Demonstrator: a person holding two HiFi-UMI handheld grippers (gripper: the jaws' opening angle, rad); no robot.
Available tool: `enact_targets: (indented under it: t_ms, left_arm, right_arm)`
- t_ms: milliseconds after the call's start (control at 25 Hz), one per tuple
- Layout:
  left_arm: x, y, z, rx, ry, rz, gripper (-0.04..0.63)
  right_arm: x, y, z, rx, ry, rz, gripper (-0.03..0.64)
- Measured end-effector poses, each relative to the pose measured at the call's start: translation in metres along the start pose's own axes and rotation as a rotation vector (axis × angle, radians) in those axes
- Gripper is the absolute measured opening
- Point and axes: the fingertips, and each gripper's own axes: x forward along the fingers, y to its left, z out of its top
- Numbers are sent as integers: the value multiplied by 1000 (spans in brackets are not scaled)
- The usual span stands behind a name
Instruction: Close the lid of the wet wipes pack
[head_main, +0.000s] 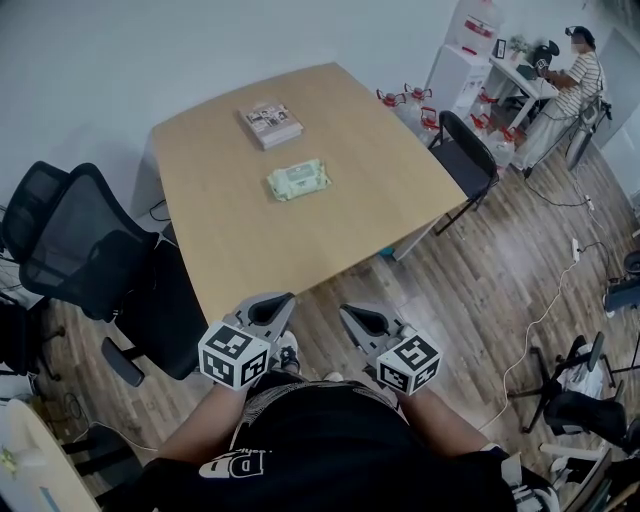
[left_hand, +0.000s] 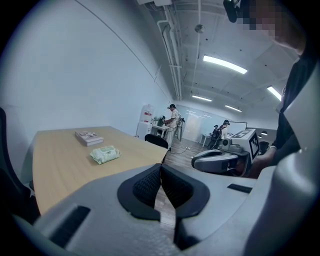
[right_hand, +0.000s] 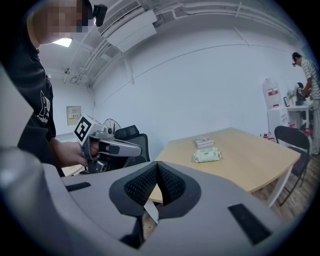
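The wet wipes pack (head_main: 298, 180) lies flat mid-worktop (head_main: 230, 250), its top face up and so reachable from above; whether its lid is down is too small to tell. The left gripper (head_main: 281, 298) and right gripper (head_main: 349, 311) hang off the near edge, well short of it, jaws together on nothing.

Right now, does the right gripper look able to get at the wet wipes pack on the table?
Probably yes, with a forward reach. The right gripper is held short of the table, and only bare tabletop lies between it and the wet wipes pack. Its jaws are shut.
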Motion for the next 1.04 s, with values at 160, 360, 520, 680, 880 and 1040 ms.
enact_targets:
  t_ms: [160,360,520,680,880,1040]
  left_arm:
    - [0,3,0,-4,-3,5,18]
    - [3,4,1,-8,-5,5,18]
    - [4,5,2,-8,-6,3,18]
    - [5,8,3,-6,-6,0,18]
    - [8,10,3,-5,-4,0,18]
    - [8,12,4,-4,-4,2,18]
  right_arm:
    - [3,1,-1,0,5,4,3]
    - [4,-3,-1,2,8,5,4]
    - [6,-4,-1,1,8,2,5]
    - [8,-5,-1,-1,10,2,5]
    - [9,-8,-1,-1,11,3,5]
    - [12,-7,1,0,10,6,5]
